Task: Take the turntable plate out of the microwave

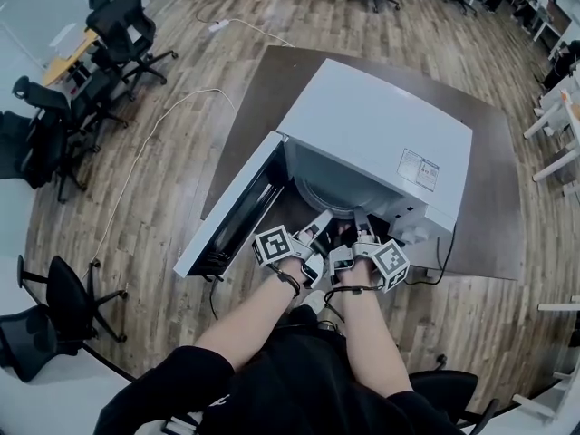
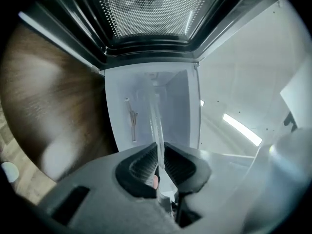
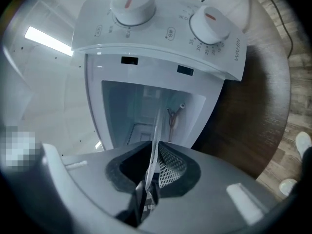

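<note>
- The left gripper (image 2: 160, 152) pinches the plate (image 2: 155, 113) by its rim, edge-on between the jaws.
- The right gripper (image 3: 153, 154) pinches the same rim just beside it.
- The plate sits in the microwave's (image 1: 381, 134) open mouth, near the table's (image 1: 494, 184) front edge.

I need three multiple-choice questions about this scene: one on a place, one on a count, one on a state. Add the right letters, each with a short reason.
1. Where does the microwave stand?
A. on the floor
B. on a brown table
C. on a chair

2. How many round knobs does it carry?
A. one
B. two
C. four

3. In what state is the left claw?
A. open and empty
B. shut on the turntable plate
C. shut on a cable

Answers: 1 B, the dark table lies under it; 2 B, the right gripper view shows two knobs; 3 B, it clamps the glass rim.
</note>
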The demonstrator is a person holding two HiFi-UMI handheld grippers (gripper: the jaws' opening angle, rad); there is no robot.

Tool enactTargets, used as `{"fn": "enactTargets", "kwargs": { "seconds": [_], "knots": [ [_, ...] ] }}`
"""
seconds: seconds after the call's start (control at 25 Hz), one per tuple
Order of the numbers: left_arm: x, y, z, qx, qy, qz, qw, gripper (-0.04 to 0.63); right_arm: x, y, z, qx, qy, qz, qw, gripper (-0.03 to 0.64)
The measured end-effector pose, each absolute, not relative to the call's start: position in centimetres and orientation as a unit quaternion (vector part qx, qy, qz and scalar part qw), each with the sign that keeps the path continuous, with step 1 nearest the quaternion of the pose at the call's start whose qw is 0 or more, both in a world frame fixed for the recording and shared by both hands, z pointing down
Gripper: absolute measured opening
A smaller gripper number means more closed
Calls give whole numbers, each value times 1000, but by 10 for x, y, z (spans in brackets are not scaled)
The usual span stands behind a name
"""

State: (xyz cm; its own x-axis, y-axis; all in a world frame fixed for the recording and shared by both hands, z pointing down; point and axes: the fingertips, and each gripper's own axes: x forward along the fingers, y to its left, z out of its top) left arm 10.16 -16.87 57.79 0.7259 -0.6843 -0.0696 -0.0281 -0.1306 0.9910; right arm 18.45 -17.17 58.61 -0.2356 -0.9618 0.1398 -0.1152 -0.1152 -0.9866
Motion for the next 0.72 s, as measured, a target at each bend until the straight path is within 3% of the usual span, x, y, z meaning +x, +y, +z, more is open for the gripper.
{"fn": "enactTargets", "kwargs": {
  "seconds": [0.72],
  "knots": [
    [63,-102,555,724,-195,-239,618,41,146,-97,565,-527,535,-526,399,49]
  ]
}}
